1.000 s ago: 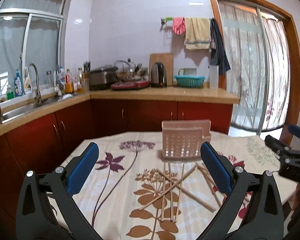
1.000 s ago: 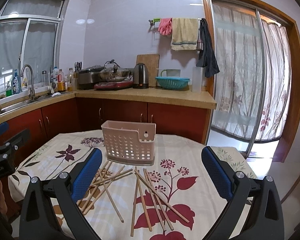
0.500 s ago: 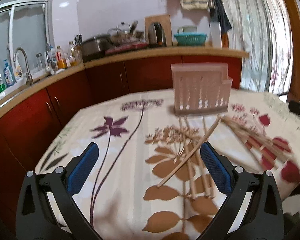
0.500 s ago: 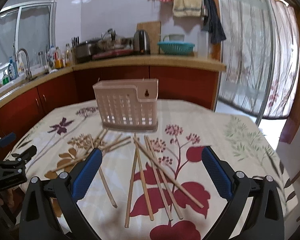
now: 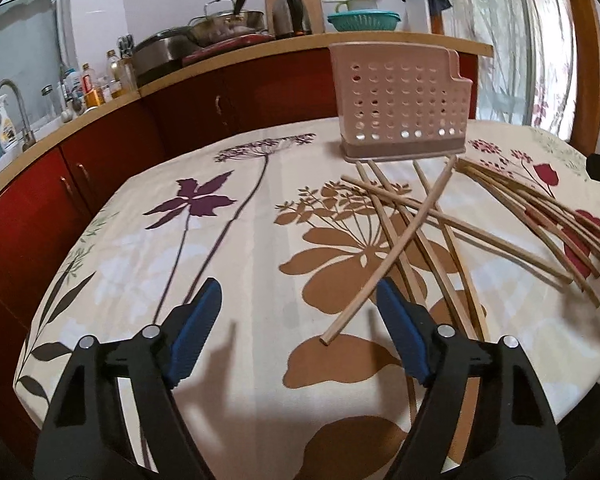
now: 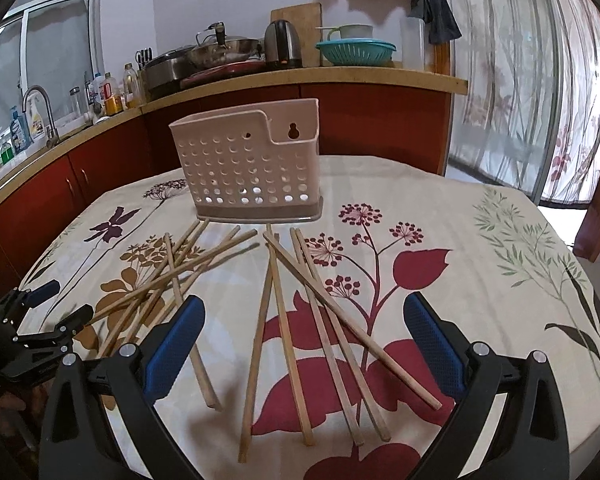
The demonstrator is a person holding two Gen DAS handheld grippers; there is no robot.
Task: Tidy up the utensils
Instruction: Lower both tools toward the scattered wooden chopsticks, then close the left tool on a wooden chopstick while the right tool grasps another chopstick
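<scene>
1. The chopsticks lie loose in 2 crossed piles mid-table, before the empty holder near the far edge.
2. The left gripper hangs with jaws apart and empty at 1 stick's end; the right gripper gapes empty over the other pile.
3. Crossed sticks could snag, so 1 lift may drag neighbours off the table.
4. Nothing blocks the holder; kitchen counter beyond.
</scene>
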